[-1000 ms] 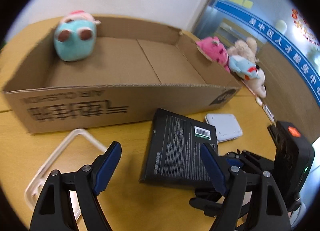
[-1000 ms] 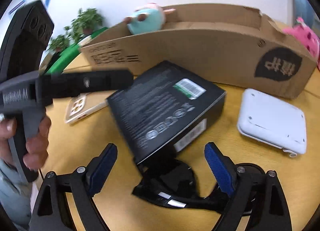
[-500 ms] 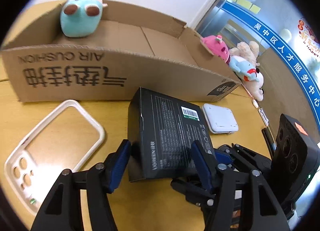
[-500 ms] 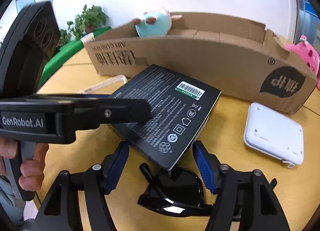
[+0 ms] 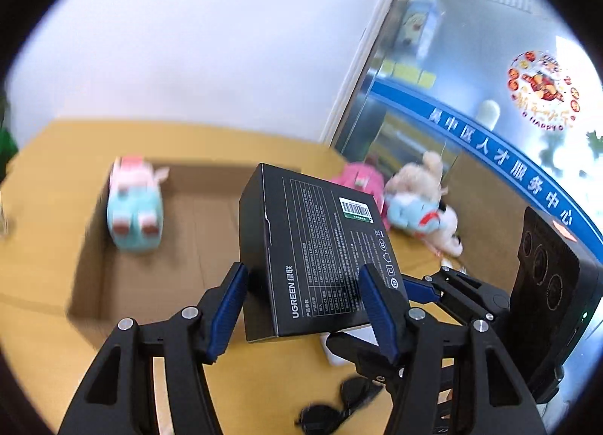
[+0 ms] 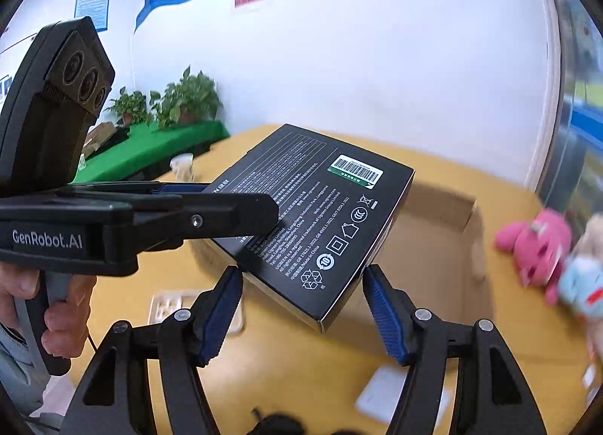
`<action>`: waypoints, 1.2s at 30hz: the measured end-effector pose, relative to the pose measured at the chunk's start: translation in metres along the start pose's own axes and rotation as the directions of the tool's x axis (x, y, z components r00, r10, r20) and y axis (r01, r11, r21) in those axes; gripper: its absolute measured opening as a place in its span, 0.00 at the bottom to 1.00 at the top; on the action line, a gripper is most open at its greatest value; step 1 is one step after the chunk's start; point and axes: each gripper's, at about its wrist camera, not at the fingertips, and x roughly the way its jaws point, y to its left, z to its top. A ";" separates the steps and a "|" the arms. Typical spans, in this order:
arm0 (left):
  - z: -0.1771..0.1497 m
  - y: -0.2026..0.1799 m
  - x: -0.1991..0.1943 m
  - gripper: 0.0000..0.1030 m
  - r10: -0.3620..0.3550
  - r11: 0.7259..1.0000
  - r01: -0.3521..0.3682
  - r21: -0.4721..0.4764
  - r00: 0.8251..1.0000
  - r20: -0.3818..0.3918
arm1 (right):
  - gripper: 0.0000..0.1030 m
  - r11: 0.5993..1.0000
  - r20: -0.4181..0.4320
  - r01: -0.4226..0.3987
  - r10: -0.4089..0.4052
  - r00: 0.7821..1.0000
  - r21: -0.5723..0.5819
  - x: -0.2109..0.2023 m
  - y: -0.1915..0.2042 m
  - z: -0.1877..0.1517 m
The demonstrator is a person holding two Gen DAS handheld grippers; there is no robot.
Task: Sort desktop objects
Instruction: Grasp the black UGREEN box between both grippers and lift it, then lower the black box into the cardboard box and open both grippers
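The black box point(image 5: 316, 254), flat on the worktop point(image 5: 49, 352) a moment ago, now hangs above the cardboard carton point(image 5: 196, 220), pinched by both left tongs point(image 5: 307, 307) and right tongs point(image 6: 305, 307); release comes next.

Motion-blurred teal plush point(image 5: 135, 217), sunglasses point(image 5: 335, 406)

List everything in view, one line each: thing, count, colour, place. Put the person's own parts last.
black box: 1, black, lifted above the table, held by both grippers
cardboard box: 1, brown, on the table, open
teal plush: 1, teal and pink, inside the cardboard box
pink plush: 1, pink, on the table right of the cardboard box
sunglasses: 1, black, on the table below
white pad: 1, white, on the table
table: 1, yellow wood
left gripper: 1, black, blue pads
right gripper: 1, black, blue pads
hand: 1, on the left gripper's handle
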 end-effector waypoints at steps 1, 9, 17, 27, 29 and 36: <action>0.009 -0.002 -0.001 0.58 0.002 1.000 -0.002 0.013 1.000 0.014 | 0.63 1.000 0.012 0.005 -0.005 1.000 -0.008 -0.002 -0.003 0.010; 0.080 0.012 0.020 0.58 0.040 0.997 -0.045 0.066 0.997 0.071 | 0.63 0.998 0.020 0.004 -0.002 1.000 -0.062 0.024 -0.028 0.082; 0.123 0.084 0.089 0.58 0.069 0.998 -0.069 -0.002 0.998 0.010 | 0.64 0.995 -0.069 -0.082 0.079 0.995 -0.050 0.119 -0.073 0.122; 0.110 0.187 0.220 0.58 0.089 0.984 -0.117 -0.137 0.978 -0.191 | 0.64 0.983 -0.257 -0.181 0.182 0.949 0.027 0.267 -0.123 0.097; 0.101 0.199 0.243 0.58 0.106 0.980 -0.142 -0.136 0.965 -0.241 | 0.64 0.981 -0.293 -0.189 0.196 0.936 0.051 0.292 -0.129 0.087; 0.084 0.207 0.289 0.58 0.155 0.975 -0.203 -0.094 0.918 -0.366 | 0.66 0.970 -0.396 -0.190 0.235 0.888 0.151 0.346 -0.153 0.062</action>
